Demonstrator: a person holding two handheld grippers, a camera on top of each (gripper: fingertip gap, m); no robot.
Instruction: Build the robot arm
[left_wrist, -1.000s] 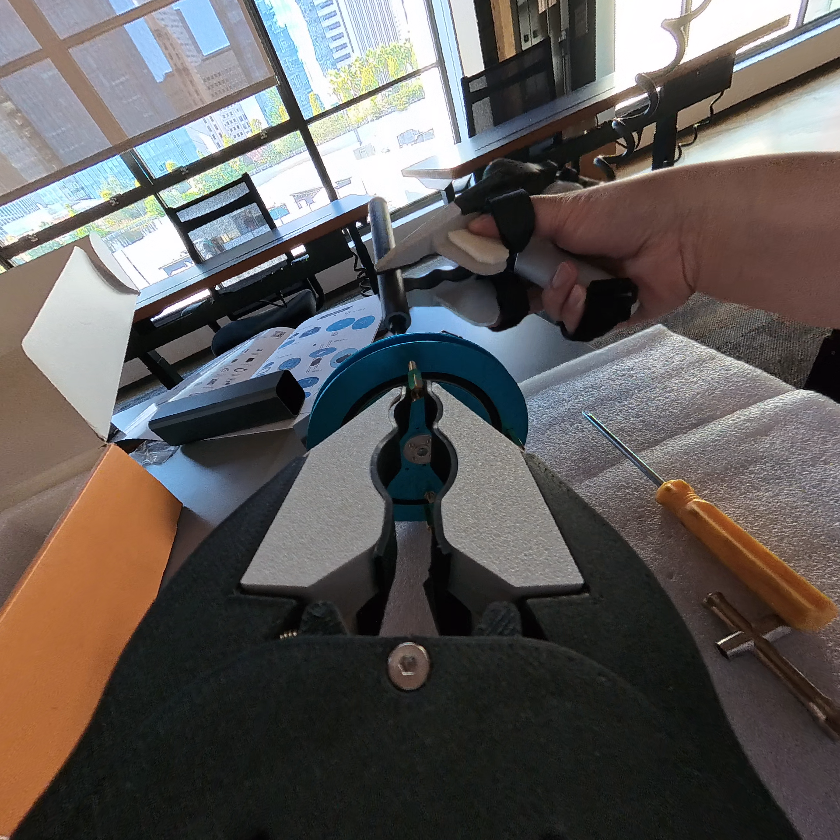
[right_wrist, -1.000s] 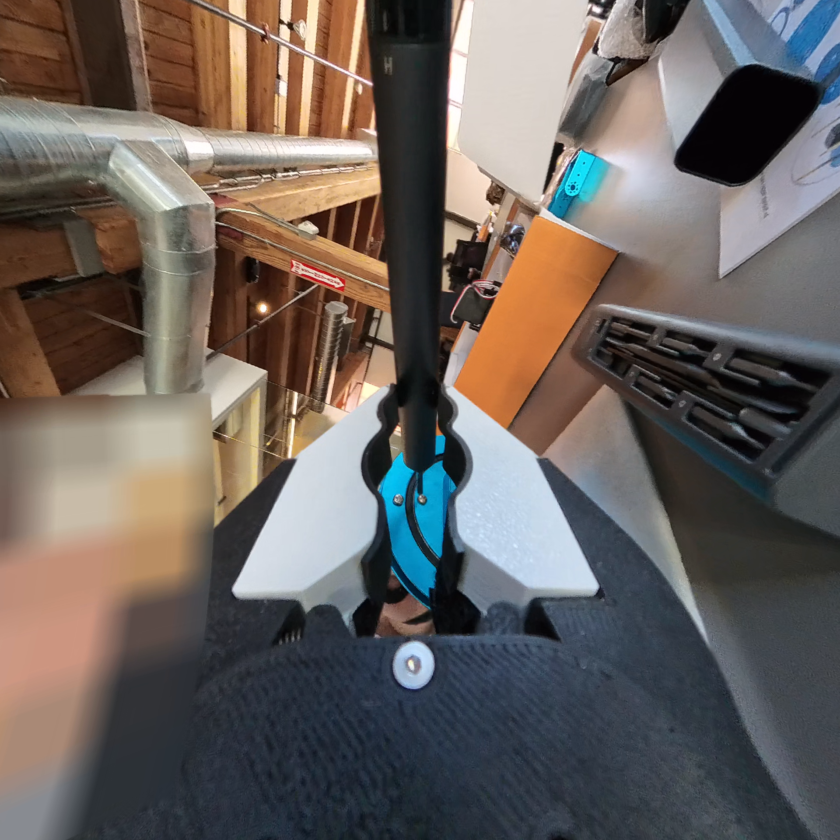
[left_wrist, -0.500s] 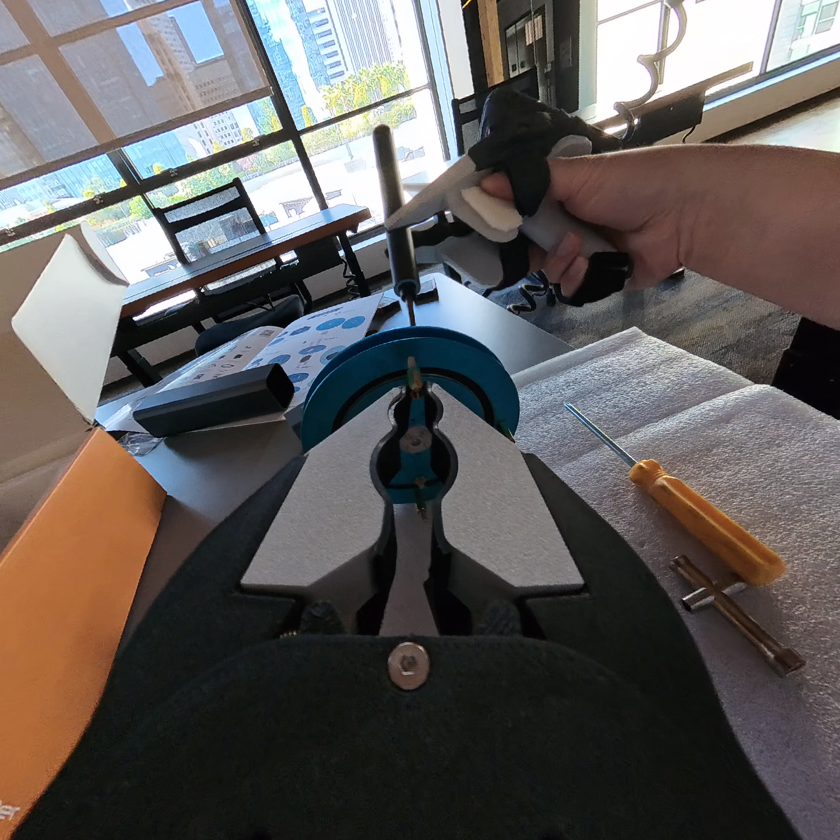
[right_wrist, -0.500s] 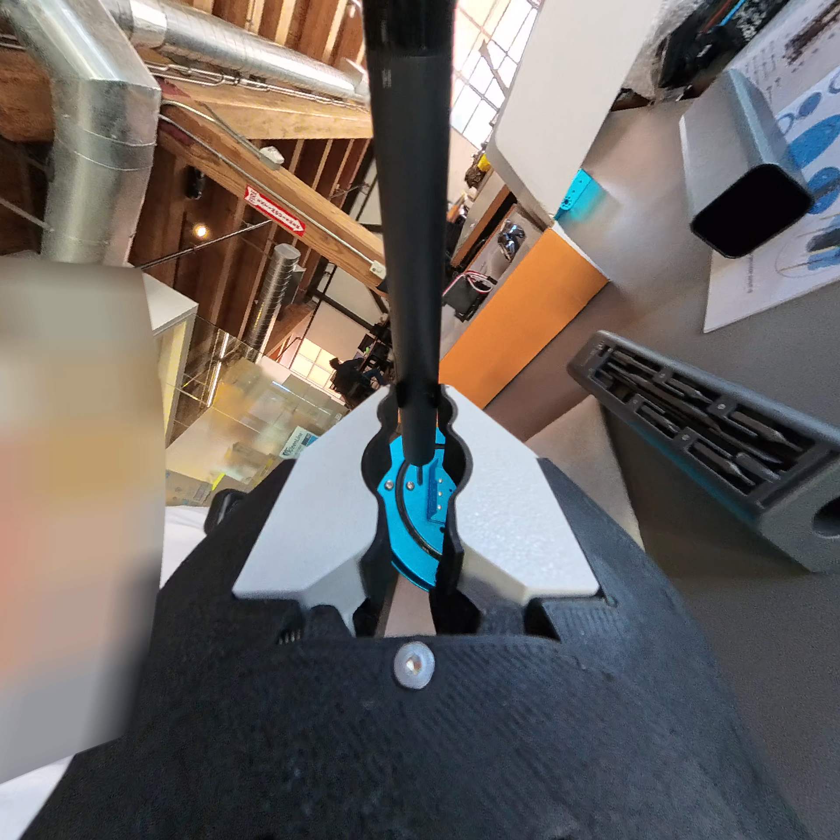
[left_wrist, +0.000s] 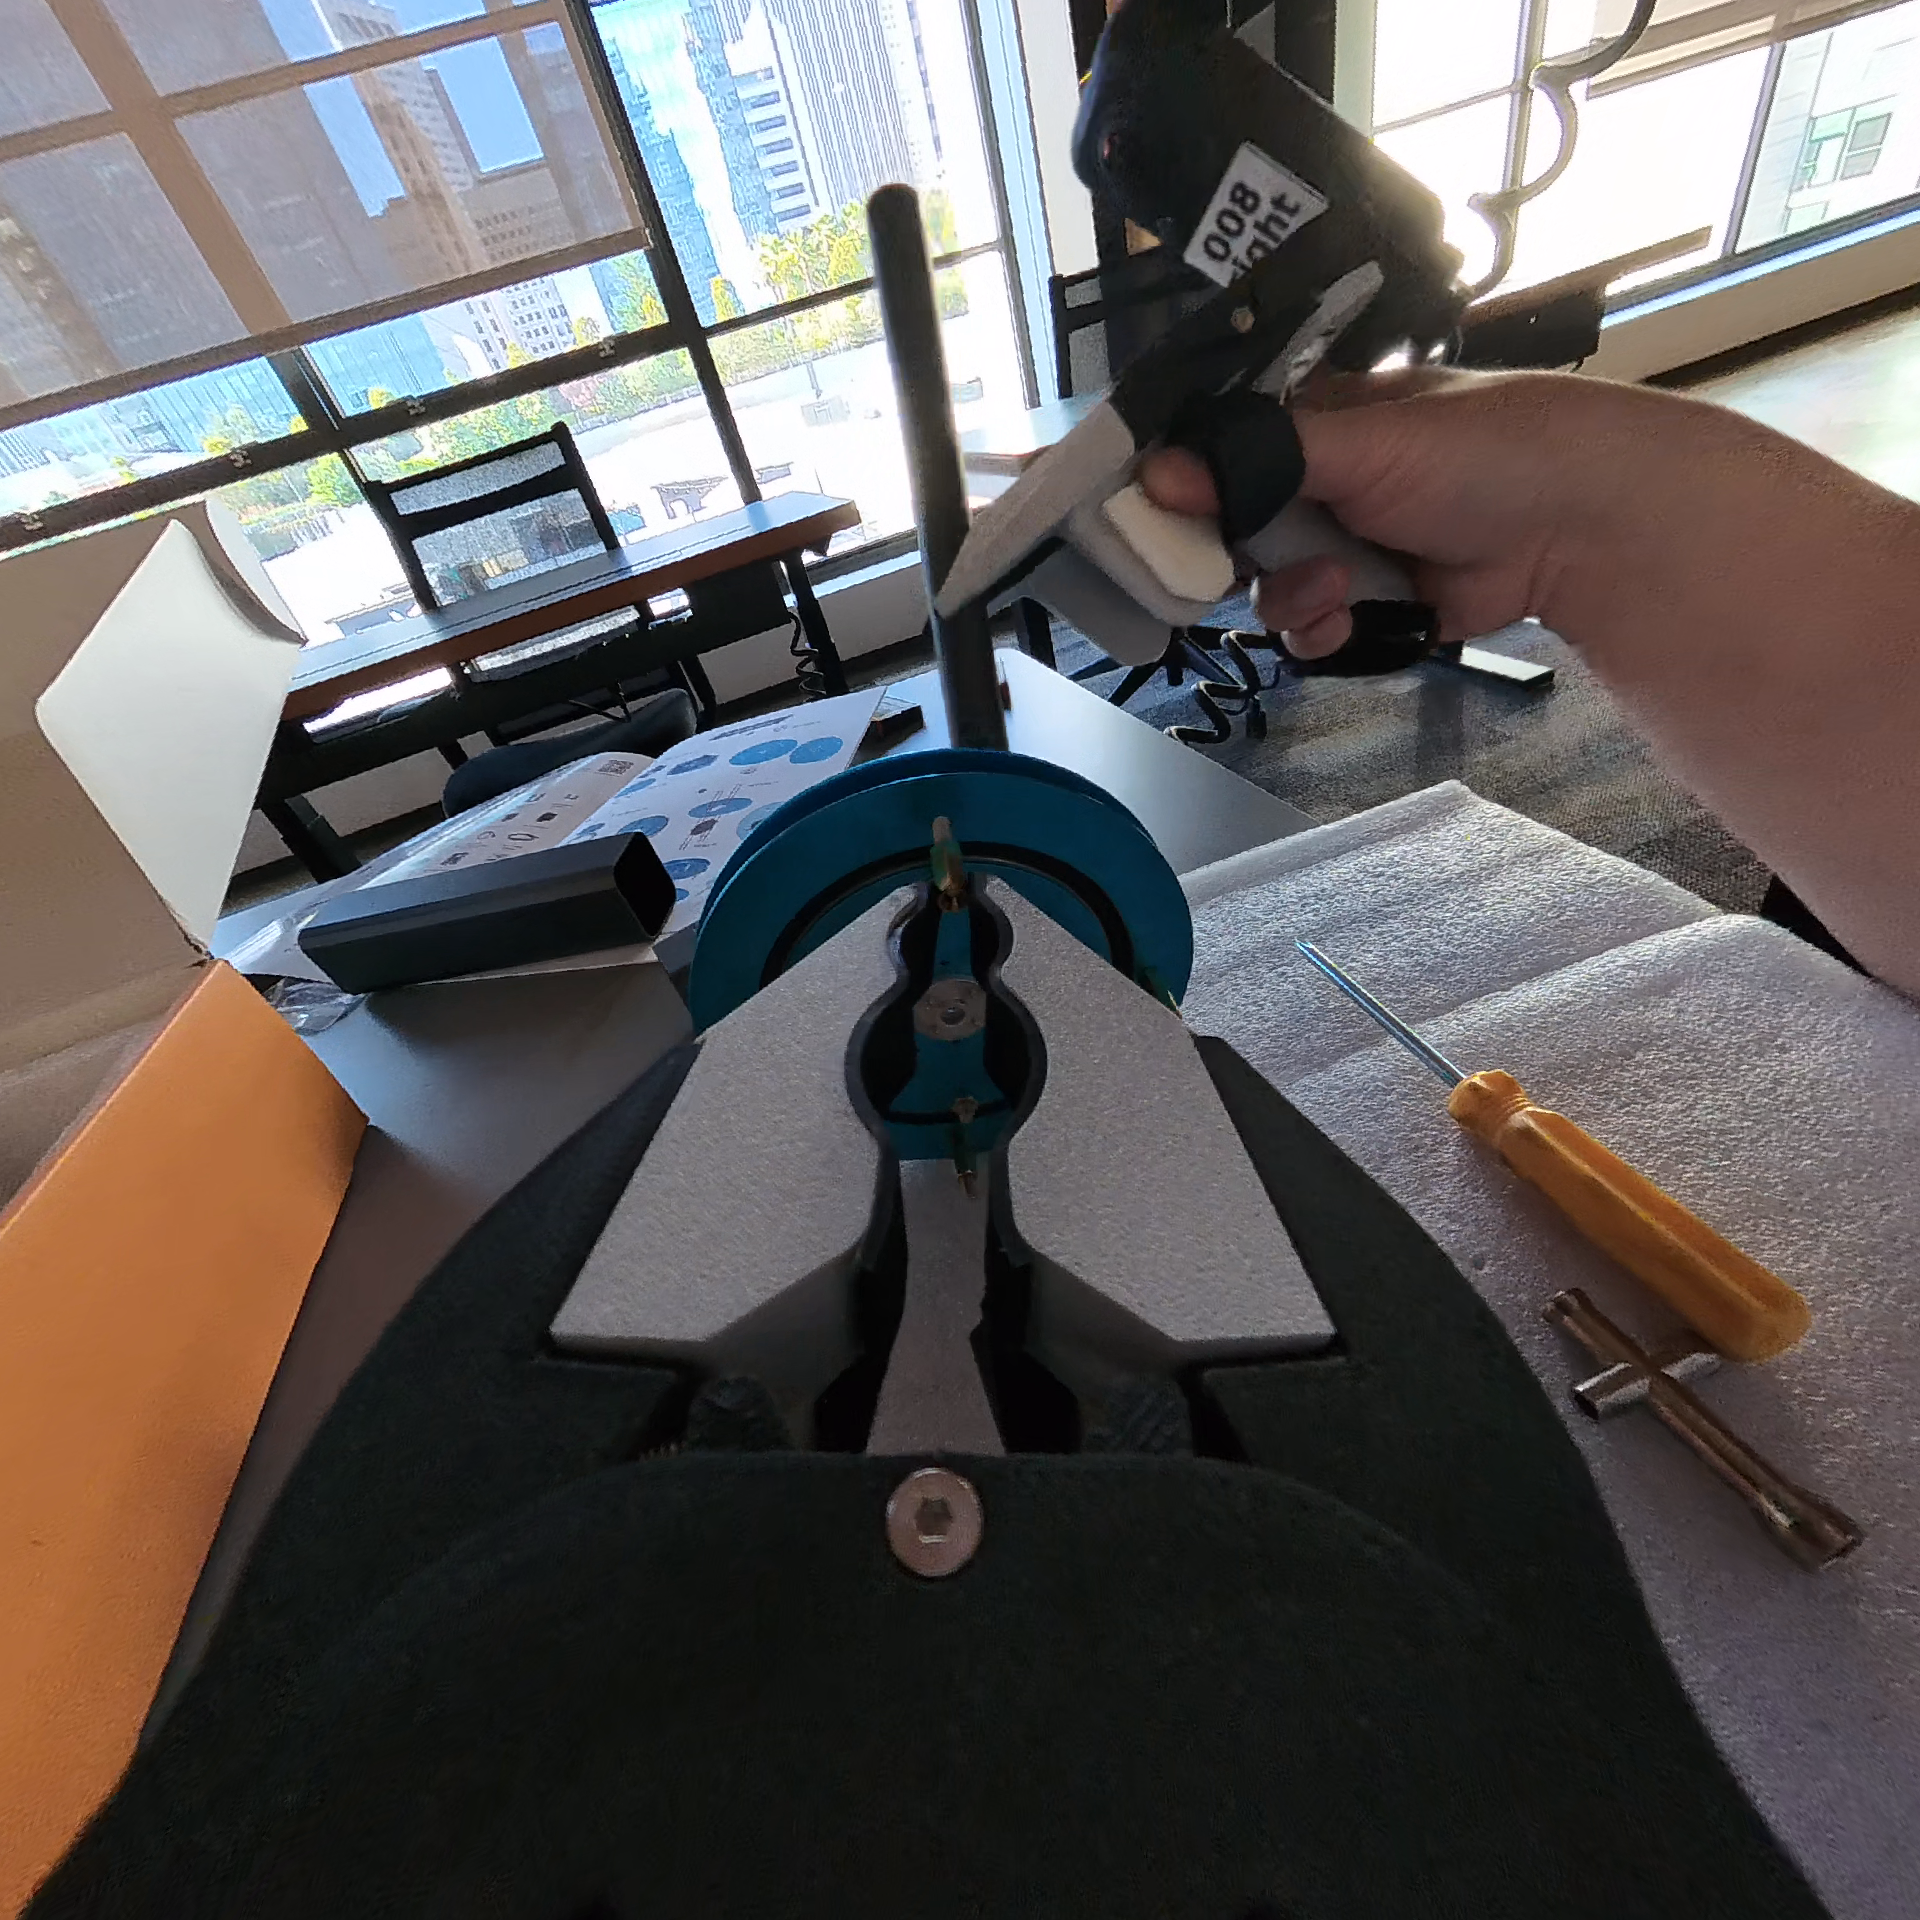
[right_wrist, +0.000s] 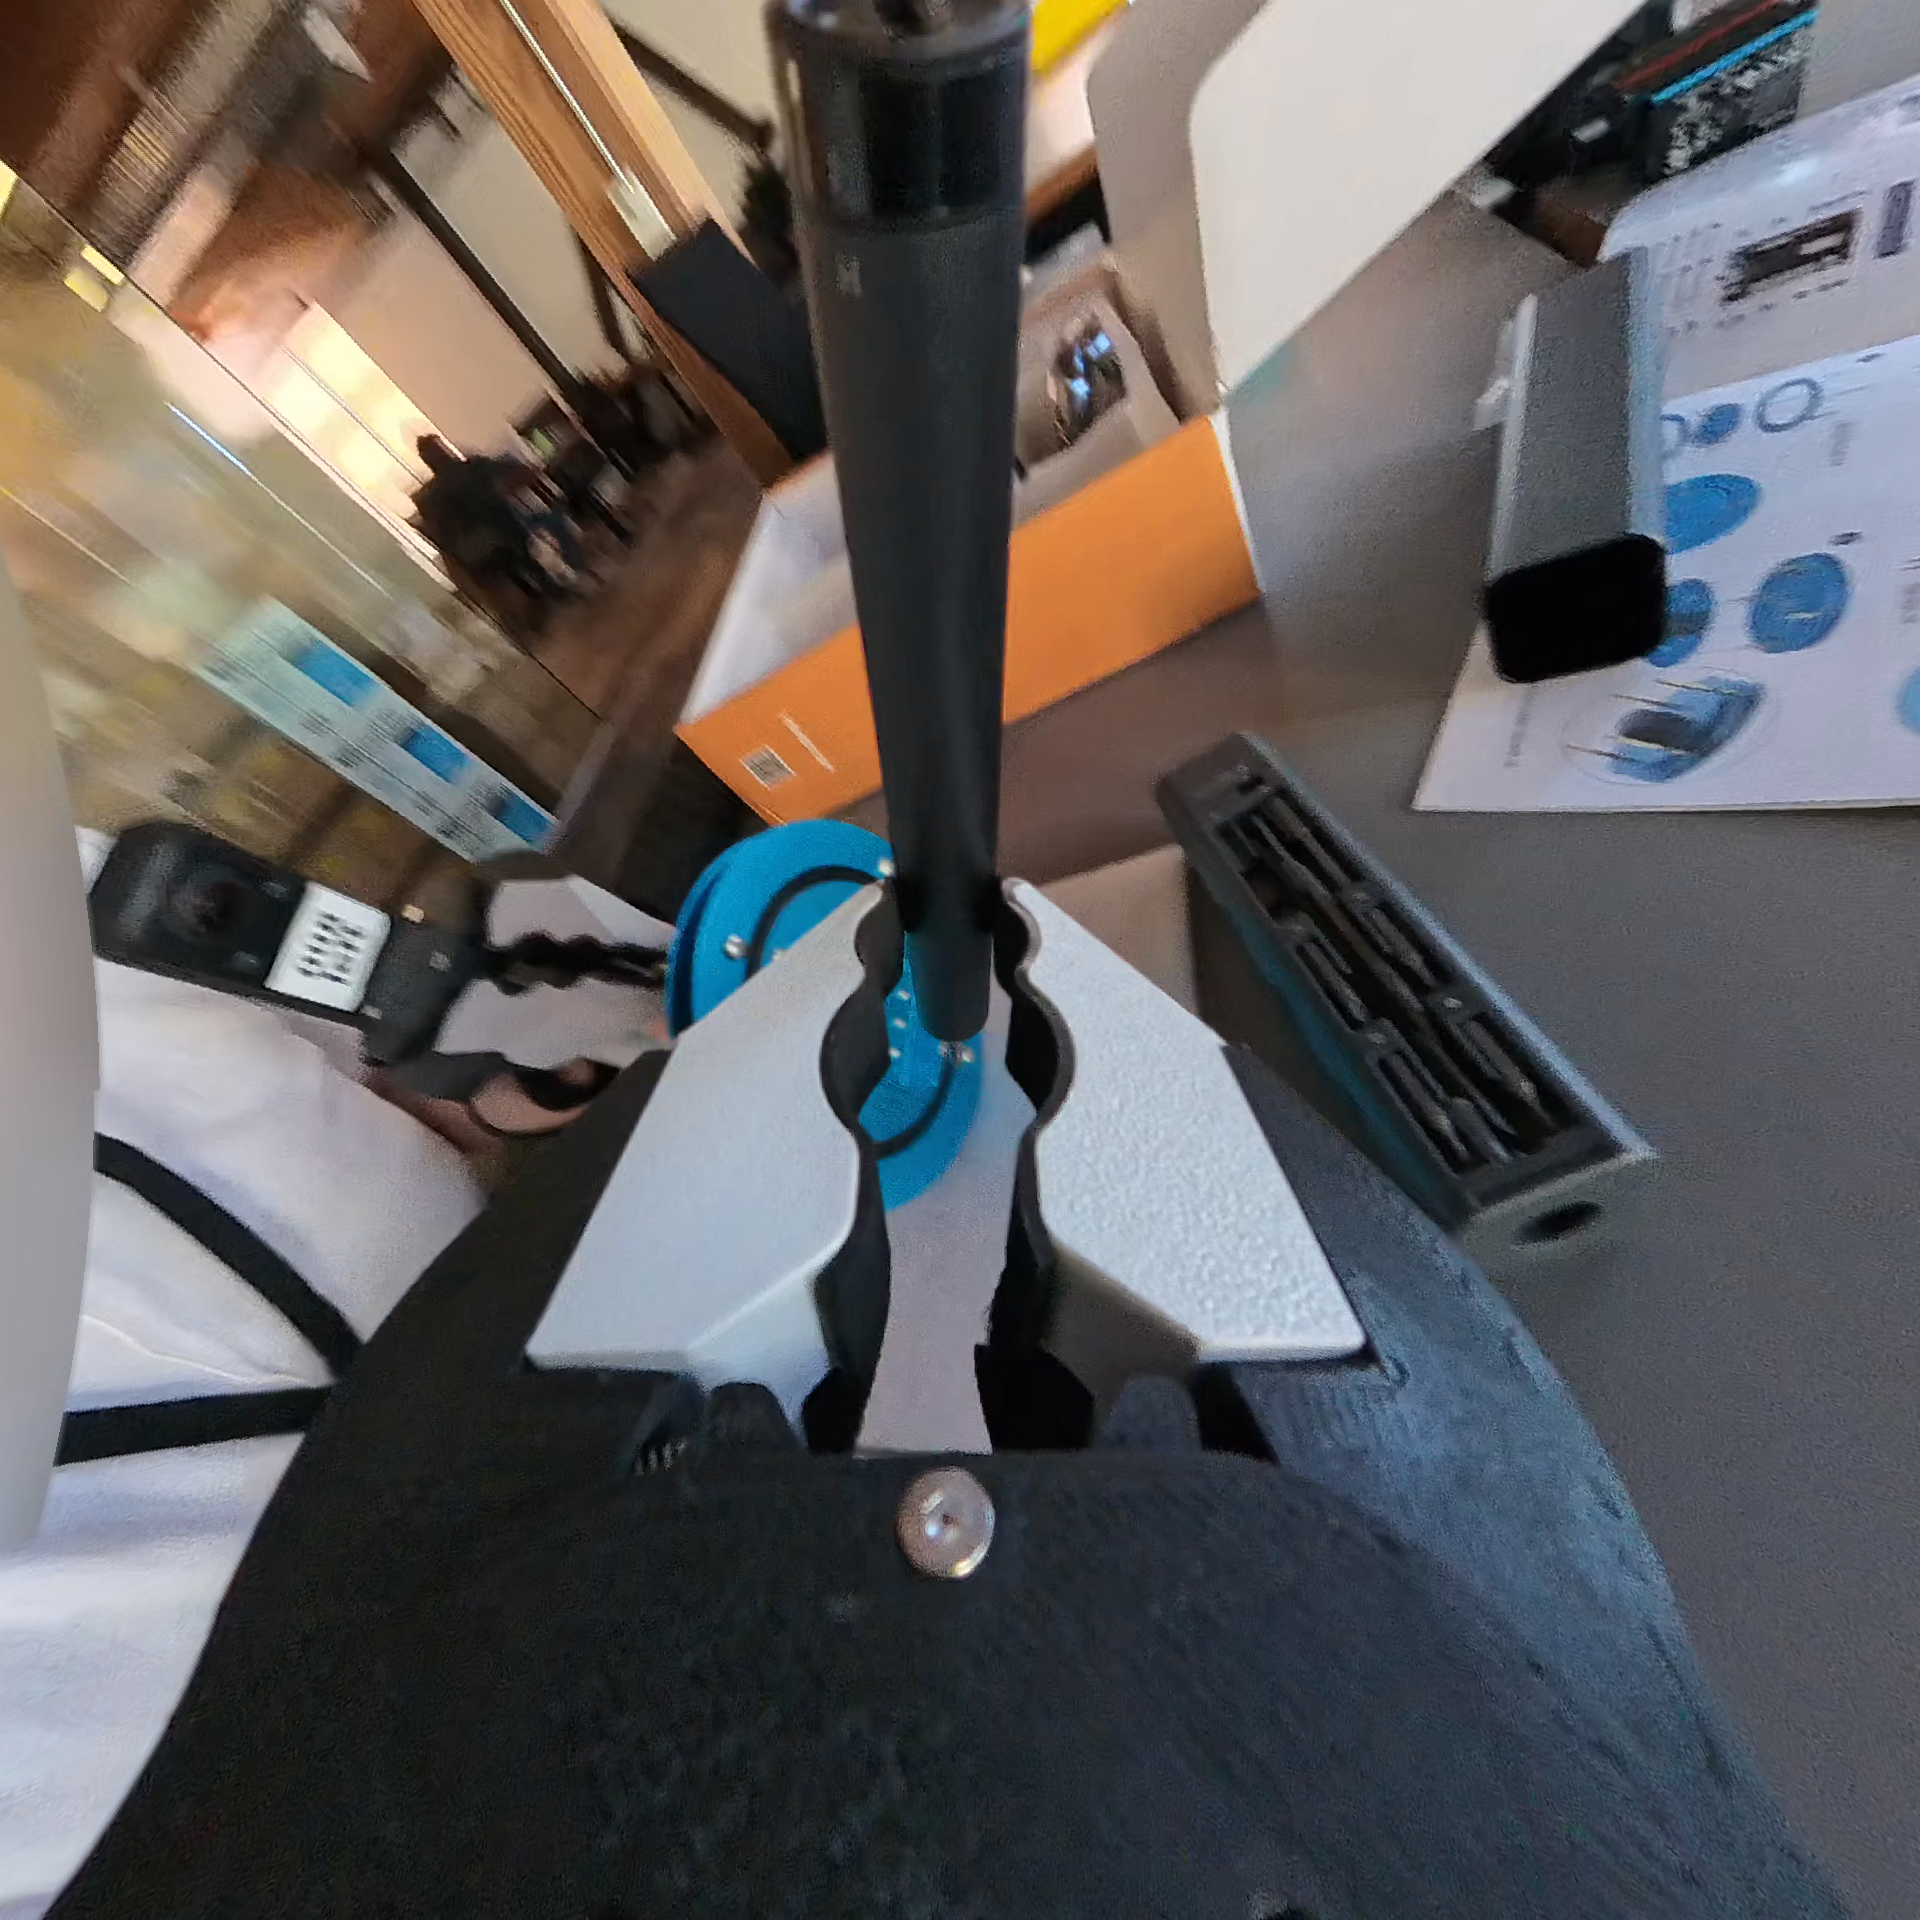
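Observation:
My left gripper is shut on a blue round disc-shaped part and holds it on edge above the grey table. My right gripper is shut on a black pen-style screwdriver. The driver stands nearly upright with its lower end just behind the disc's top rim; its tip is hidden. In the right wrist view the right gripper clamps the driver near its lower end. The blue disc lies just beyond it, and the left gripper shows to the left.
An orange-handled screwdriver and a metal cross wrench lie on white foam sheet at right. An orange box is at left. A dark rectangular tube lies on an instruction sheet. A bit tray lies nearby. The left gripper's tips are roughly 11 cm from the right gripper's.
My right gripper has risen and turned, swinging the black driver from a lean to nearly upright over the disc. The left gripper still holds the blue disc in place.

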